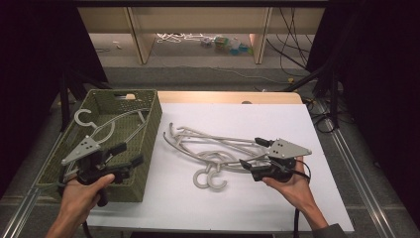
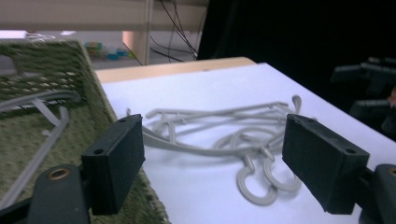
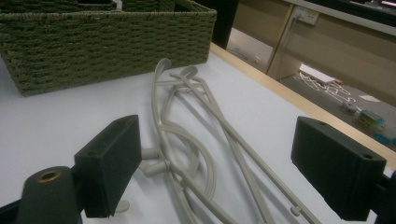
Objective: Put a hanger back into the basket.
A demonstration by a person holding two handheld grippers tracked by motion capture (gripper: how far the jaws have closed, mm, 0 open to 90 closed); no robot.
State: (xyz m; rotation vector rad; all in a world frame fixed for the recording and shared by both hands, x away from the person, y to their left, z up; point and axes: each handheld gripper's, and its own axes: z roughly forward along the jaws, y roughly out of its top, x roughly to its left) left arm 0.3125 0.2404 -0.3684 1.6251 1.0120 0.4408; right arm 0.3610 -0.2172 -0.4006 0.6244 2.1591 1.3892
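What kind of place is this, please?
Probably a lab or recording workspace: a white-covered table between black curtains, loose cables on the floor, and grey plastic hangers beside a green woven basket.

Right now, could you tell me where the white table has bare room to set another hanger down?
The white table is bare behind the tangled hangers, toward the wooden edge, and along the near edge between both hands. The middle is crowded by the hangers; the green basket fills the left side.
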